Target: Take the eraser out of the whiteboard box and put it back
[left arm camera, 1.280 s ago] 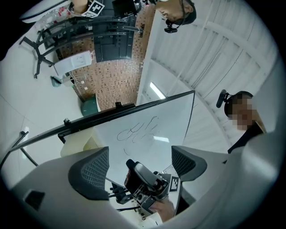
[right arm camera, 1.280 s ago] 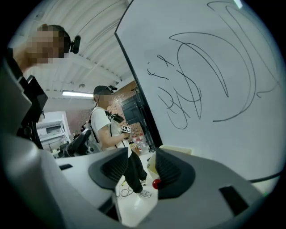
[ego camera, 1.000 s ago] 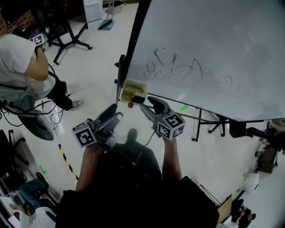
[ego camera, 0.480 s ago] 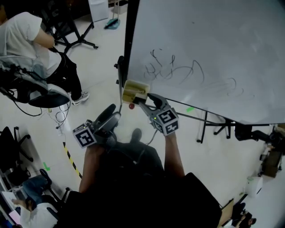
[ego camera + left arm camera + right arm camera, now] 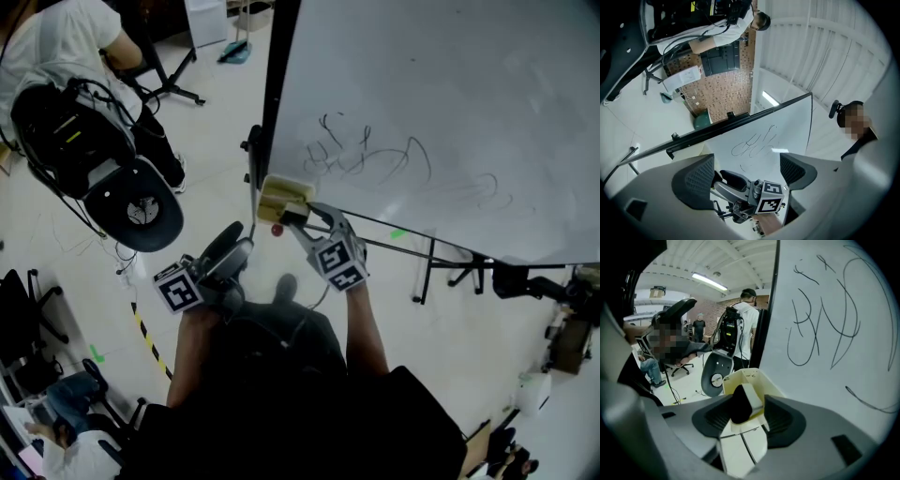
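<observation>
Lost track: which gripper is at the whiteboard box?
The right gripper: its jaws, just opening, flank the eraser in the box; the left gripper hangs back, empty.

Head camera looks steeply down; all three views share the whiteboard [image 5: 450,112].

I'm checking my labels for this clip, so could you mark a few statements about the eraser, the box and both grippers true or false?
1. The eraser stands in the box at the whiteboard's lower corner. True.
2. The left gripper holds the eraser. False: its fingers stand apart with nothing in them.
3. The whiteboard is blank. False: dark scribbles cross it.
4. The right gripper's fingers flank the eraser. True; they have just been opening.
</observation>
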Action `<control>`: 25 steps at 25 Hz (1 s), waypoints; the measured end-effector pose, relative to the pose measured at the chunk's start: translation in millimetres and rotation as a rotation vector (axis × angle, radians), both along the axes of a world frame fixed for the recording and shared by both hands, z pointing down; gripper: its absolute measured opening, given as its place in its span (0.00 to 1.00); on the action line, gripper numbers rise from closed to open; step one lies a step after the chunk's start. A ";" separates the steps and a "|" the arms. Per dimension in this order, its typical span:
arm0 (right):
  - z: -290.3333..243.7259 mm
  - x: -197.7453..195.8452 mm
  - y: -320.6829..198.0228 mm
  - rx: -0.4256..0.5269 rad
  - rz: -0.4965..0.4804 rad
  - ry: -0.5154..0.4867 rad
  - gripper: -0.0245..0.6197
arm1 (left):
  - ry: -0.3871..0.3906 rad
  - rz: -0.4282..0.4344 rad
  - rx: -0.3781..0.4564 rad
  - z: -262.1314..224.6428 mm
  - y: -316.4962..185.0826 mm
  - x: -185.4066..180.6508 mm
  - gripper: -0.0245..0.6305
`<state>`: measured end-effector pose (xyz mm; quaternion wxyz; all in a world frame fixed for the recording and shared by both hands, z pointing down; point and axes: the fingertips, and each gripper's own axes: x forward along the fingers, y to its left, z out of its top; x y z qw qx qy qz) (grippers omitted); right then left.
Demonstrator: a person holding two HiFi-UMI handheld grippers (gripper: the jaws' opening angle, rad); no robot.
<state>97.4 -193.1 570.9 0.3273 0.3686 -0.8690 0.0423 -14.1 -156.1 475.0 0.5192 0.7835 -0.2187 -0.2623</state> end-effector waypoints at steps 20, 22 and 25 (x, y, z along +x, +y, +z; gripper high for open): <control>-36.9 12.8 5.4 0.067 0.054 -0.134 0.30 | -0.030 0.010 0.051 -9.2 -2.9 -2.3 0.69; -45.7 15.6 5.0 0.071 0.071 -0.185 0.30 | -0.029 0.016 0.052 -9.1 -2.9 -0.7 0.69; -59.2 18.5 6.1 0.079 0.092 -0.246 0.30 | -0.027 0.026 0.054 -11.7 -1.8 1.5 0.69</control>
